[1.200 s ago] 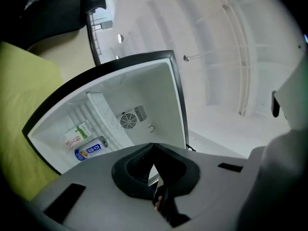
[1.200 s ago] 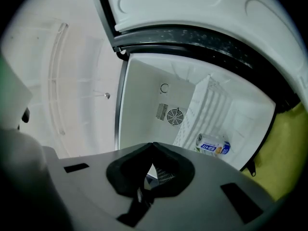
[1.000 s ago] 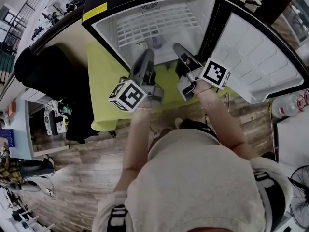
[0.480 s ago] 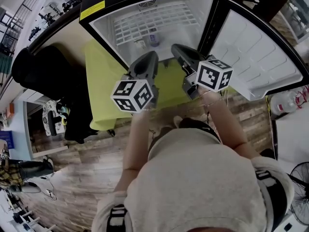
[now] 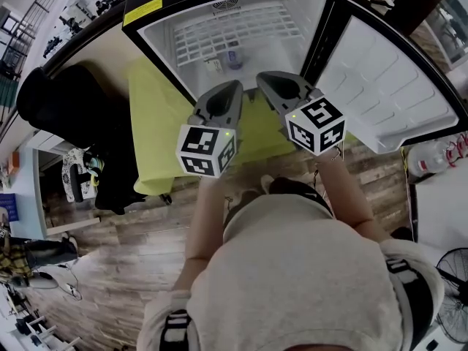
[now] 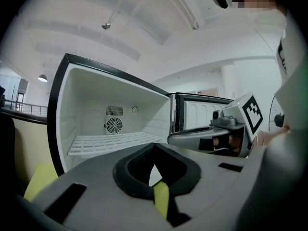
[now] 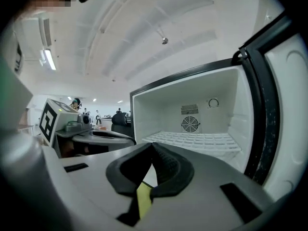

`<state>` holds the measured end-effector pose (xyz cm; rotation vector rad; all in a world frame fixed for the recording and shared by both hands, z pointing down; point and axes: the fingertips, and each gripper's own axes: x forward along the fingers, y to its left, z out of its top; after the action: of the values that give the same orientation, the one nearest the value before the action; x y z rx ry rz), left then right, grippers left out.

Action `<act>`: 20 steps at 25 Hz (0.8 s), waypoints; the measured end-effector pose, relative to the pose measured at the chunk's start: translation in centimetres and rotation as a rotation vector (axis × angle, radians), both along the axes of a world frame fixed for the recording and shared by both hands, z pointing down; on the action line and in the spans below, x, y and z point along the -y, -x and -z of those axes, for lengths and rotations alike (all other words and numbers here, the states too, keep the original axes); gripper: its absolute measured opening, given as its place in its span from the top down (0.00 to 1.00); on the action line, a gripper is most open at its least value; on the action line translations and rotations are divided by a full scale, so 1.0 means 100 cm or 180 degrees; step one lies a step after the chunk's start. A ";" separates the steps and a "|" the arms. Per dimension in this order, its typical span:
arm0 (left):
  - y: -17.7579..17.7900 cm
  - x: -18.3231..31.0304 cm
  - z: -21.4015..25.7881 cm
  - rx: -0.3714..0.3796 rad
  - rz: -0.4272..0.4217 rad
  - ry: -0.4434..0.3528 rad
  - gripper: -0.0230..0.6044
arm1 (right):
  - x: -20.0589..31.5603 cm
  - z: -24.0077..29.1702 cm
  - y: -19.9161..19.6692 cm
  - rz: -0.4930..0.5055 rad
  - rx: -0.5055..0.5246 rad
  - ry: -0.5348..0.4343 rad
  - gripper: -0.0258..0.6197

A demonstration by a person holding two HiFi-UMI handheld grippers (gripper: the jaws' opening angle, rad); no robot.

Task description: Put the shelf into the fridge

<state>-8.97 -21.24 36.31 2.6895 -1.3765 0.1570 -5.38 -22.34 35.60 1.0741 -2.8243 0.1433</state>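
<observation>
The white wire shelf (image 5: 234, 31) lies flat inside the open mini fridge (image 5: 150, 13), level on its side rails. It also shows as the shelf (image 6: 110, 141) in the left gripper view and the shelf (image 7: 197, 141) in the right gripper view. My left gripper (image 5: 228, 88) and right gripper (image 5: 267, 79) hover side by side just outside the fridge opening, apart from the shelf. Both are shut with nothing between their jaws, as seen at the left gripper (image 6: 154, 147) and the right gripper (image 7: 153, 146).
The fridge door (image 5: 387, 86) stands swung open to the right. A yellow-green cloth (image 5: 157, 123) lies under the fridge's front. A black chair (image 5: 66, 101) stands at the left, bottles (image 5: 439, 156) and a fan (image 5: 450, 284) at the right.
Both grippers have drawn back from the fridge opening toward the person and risen closer to the camera. The shelf has stayed in place inside the fridge.
</observation>
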 end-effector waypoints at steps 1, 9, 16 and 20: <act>0.000 -0.001 -0.001 -0.0007 -0.0002 -0.0006 0.95 | -0.002 -0.001 0.002 0.0038 -0.0039 -0.0031 0.95; 0.007 -0.006 -0.006 0.0065 0.0176 -0.0129 0.94 | -0.012 0.001 0.007 -0.0052 -0.0089 -0.0332 0.94; 0.010 -0.007 -0.020 0.0062 0.0274 -0.0020 0.94 | -0.016 -0.004 0.006 -0.0128 -0.0361 -0.0579 0.94; 0.012 -0.008 -0.026 0.0054 0.0280 0.0073 0.95 | -0.020 -0.012 0.010 -0.0083 -0.0456 -0.0573 0.94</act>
<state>-10.18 -20.48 38.93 2.6091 -1.4853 0.1867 -6.39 -20.39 36.77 1.1074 -2.7361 -0.1821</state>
